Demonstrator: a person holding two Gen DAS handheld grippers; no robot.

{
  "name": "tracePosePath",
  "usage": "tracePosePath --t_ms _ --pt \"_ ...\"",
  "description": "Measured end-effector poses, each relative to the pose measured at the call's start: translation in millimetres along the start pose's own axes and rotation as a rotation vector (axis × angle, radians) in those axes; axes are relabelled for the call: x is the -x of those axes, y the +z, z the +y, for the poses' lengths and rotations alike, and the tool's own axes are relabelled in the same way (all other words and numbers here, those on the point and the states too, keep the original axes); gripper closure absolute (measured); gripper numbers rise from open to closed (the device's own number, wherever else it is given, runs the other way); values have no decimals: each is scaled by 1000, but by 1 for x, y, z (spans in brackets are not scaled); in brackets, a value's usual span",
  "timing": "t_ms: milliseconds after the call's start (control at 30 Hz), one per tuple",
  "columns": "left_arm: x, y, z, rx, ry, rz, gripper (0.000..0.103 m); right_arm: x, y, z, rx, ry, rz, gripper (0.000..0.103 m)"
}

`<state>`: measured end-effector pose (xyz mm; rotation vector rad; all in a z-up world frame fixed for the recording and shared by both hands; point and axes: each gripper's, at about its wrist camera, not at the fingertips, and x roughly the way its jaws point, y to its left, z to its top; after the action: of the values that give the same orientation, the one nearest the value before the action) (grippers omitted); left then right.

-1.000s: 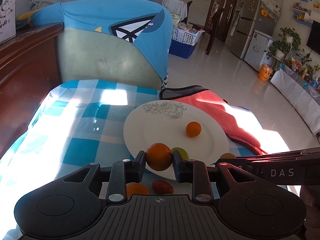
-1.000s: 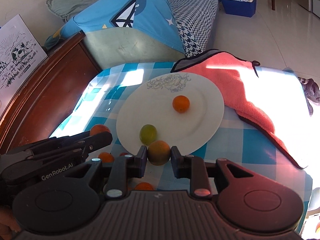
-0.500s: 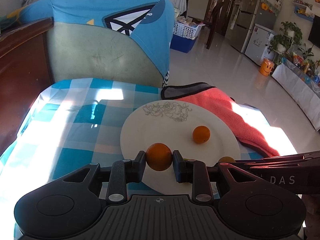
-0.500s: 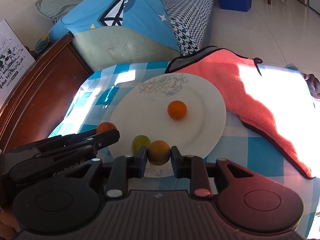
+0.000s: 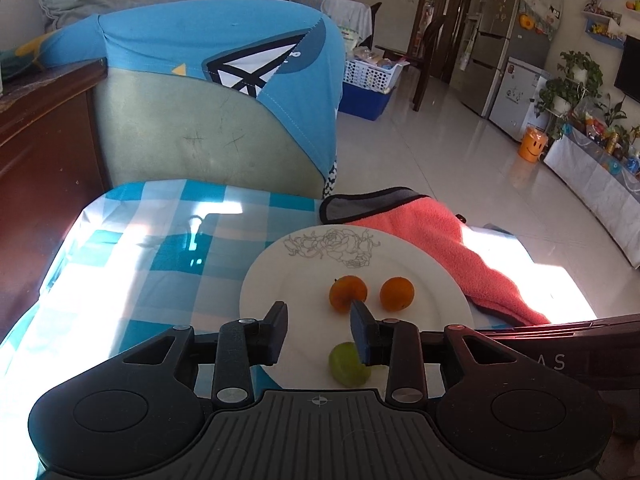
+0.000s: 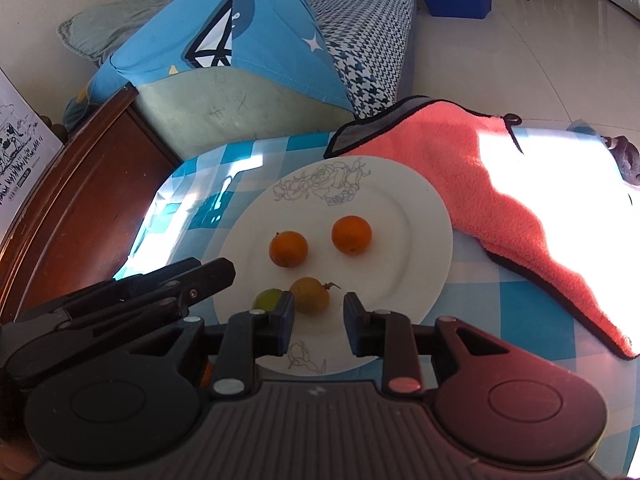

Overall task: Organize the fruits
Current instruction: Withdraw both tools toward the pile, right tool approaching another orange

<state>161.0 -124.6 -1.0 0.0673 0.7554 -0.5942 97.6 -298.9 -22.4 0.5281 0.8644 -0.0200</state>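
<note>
Since a second ago, both held fruits have been let go onto the white plate (image 6: 420, 216): the orange (image 5: 347, 293) once pinched in the left tongs (image 5: 319, 326) is now seen lying on the plate beyond the fingertips, and the brownish fruit with a short stem (image 6: 310, 300) once pinched in the right tongs (image 6: 319, 314) is now resting on the plate between the spread fingers, touched by neither pad. The left tongs' jaws have just been opening and nothing is gripped between them; the right tongs' jaws are likewise released, with a clear gap on each side of the fruit. Four fruits are now counted on the plate: the released orange, a second orange (image 6: 351, 235) beside it toward the towel side, the brownish fruit nearer the plate's near rim, and a green fruit (image 6: 269, 299) just beside it, partly hidden behind the right tongs' left finger. The plate, marked with a grey rose drawing, is set on the blue-and-white checked cloth of the counter (image 5: 160, 248). A pink towel with a dark edge (image 6: 480, 168) is draped next to the plate's far right side, its edge met by the rim. Behind the counter a sofa arm under a blue cover (image 5: 224, 64) is seen.
</note>
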Motion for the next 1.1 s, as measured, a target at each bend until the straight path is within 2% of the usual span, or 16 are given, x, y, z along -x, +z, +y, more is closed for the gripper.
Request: tracePosePath --t_ms 233,600,1100 --pt "16 1 6 10 32 -9 60 4 -2 3 17 8 5 74" --pt "51 -21 15 8 79 10 48 22 -15 3 15 17 10 70" --pt "86 -66 31 67 107 64 47 47 -62 10 27 35 32 69"
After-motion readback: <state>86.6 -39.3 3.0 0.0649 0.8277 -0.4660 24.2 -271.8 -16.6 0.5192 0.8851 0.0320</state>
